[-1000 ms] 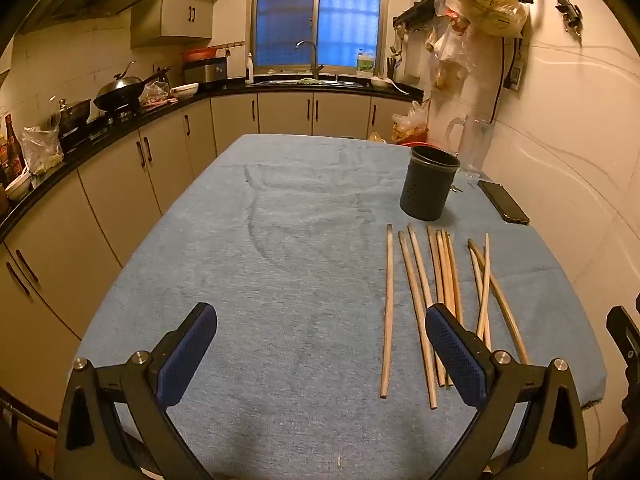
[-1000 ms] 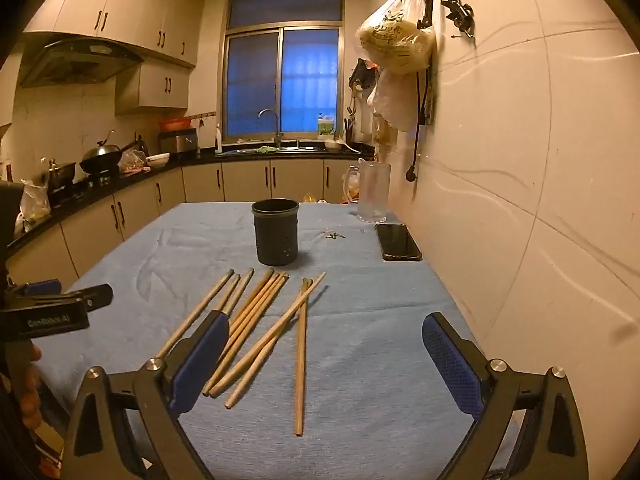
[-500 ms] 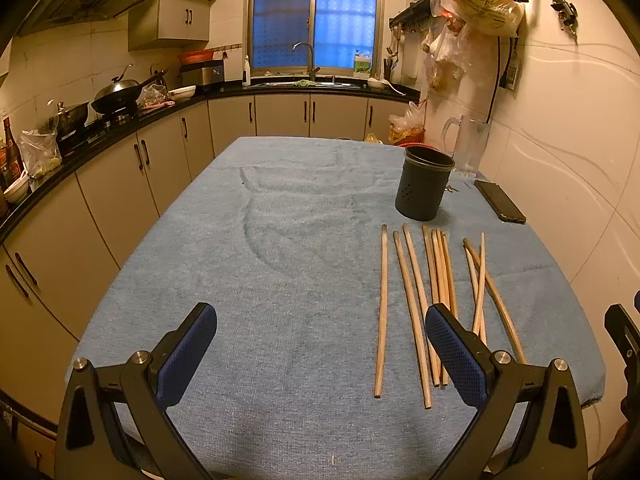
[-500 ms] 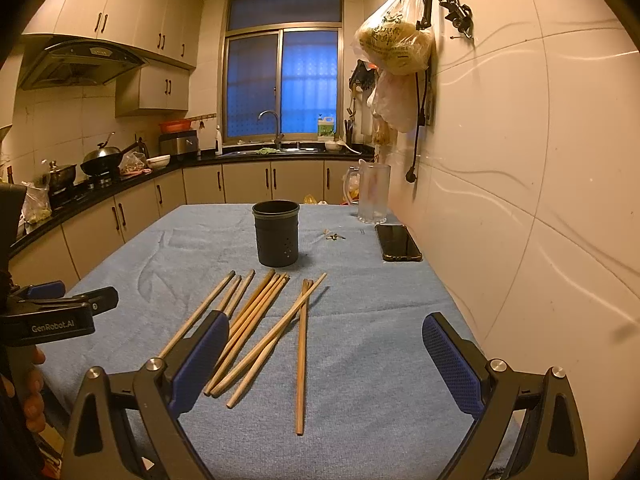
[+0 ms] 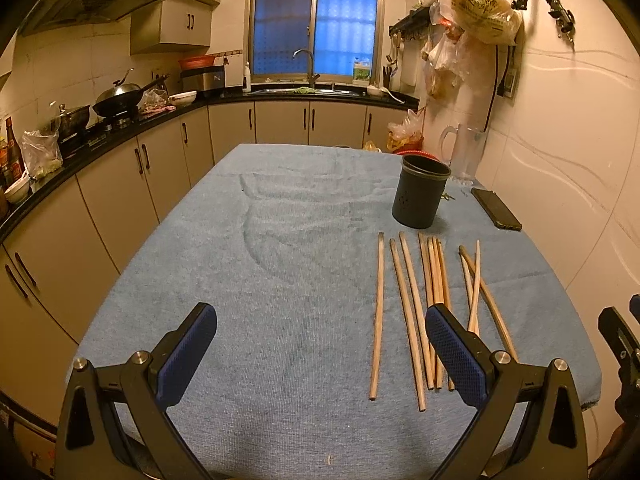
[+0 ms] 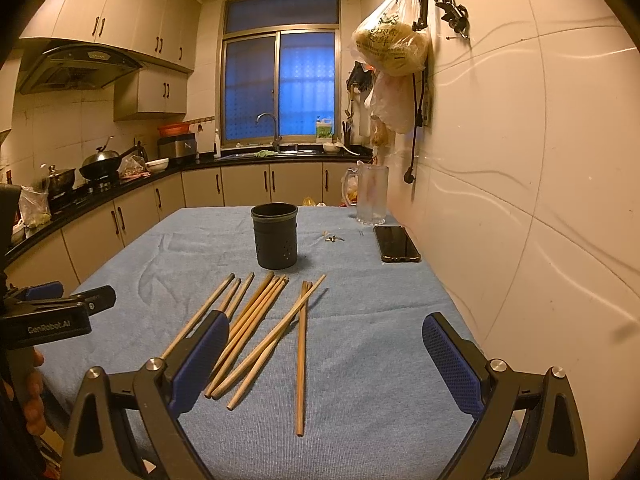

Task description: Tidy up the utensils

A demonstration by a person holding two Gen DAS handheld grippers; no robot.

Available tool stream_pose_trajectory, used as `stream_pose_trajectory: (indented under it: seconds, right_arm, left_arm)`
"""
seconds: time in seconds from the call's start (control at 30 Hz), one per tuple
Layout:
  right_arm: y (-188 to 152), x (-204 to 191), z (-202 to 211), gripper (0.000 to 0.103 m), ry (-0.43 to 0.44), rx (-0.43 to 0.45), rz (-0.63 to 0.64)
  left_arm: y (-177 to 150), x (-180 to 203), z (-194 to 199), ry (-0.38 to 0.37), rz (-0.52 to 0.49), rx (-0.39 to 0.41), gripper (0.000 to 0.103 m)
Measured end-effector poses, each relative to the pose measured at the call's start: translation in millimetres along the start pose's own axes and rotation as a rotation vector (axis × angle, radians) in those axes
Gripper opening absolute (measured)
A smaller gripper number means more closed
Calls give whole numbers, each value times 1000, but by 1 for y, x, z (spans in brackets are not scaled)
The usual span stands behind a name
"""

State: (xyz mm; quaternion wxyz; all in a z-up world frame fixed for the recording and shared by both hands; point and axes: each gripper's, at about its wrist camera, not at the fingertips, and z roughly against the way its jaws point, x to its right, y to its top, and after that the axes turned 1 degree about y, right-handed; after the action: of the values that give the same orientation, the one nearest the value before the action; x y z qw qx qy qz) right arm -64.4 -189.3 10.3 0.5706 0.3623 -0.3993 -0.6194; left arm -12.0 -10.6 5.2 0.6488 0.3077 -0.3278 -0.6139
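**Chopsticks laid out, holder waiting, both grippers empty**

The wooden chopsticks (image 6: pixel 256 328) lie loose on the blue-towelled bench (image 5: pixel 248 280), fanned roughly lengthwise with their far tips toward the dark perforated holder (image 6: pixel 275 242), which stands upright just beyond them. That layout suits the job: each stick can be lifted by its near end and tipped straight into the open mouth. On the right of the spread a few sticks cross one another, so these will likely need separating before a clean pick.

The left gripper (image 5: pixel 320 360) hovers over the near edge with jaws wide and nothing between them; its right finger overlaps the near ends of the middle sticks, though whether it touches them is hard to say. The right gripper (image 6: pixel 326 364) is likewise spread wide and empty, poised above the sticks' near ends. A phone (image 6: pixel 397 244) and a glass jug (image 6: pixel 372 194) sit off by the wall, out of the working path.
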Motion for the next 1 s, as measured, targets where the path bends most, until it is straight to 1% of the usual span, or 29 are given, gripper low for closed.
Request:
stream_pose_trajectory:
  seconds: [0.13,0.2,0.23,0.3,0.33,0.37,0.4,0.43,0.47,0.57,0.6,0.73,0.8,1.0]
  right_arm:
    - [0,0,1,98,-3,6,-6]
    - [1,2,3,98,-3,19,-14]
    - [1,2,4,99,-2,27,-18]
    - [2,3,8,99,1,52,-27]
    - [3,4,9,98,3,62,-28]
    - [3,3,10,98,2,66,-26]
    - [4,2,10,99,-1,69,-21]
    - [4,1,10,98,-2,68,-13]
    - [5,-1,9,98,0,66,-9]
    - [5,-1,8,99,4,62,-5]
    - [5,-2,8,99,3,62,-2]
    - [6,-1,6,99,-4,64,5]
    - [7,0,4,98,-5,64,3]
    - [9,-1,-4,99,-6,55,11]
  left_arm:
    - [-1,-3,9,-14,10,43,103]
    - [-5,-5,22,-29,26,130,103]
    - [-6,-4,31,-29,20,188,103]
    - [-9,-2,40,-12,-11,236,103]
    - [-11,1,46,-4,-33,277,103]
    - [-13,1,51,-12,-28,321,103]
    - [-13,2,54,-15,-36,338,103]
    - [-12,4,53,-12,-53,323,103]
    - [-11,6,53,-12,-63,326,103]
    - [-8,6,51,-24,-65,317,103]
    - [-8,3,49,-48,-27,296,103]
    - [-7,2,44,-68,-1,277,103]
    - [-9,1,44,-89,31,271,103]
    - [-6,7,36,-92,15,254,103]
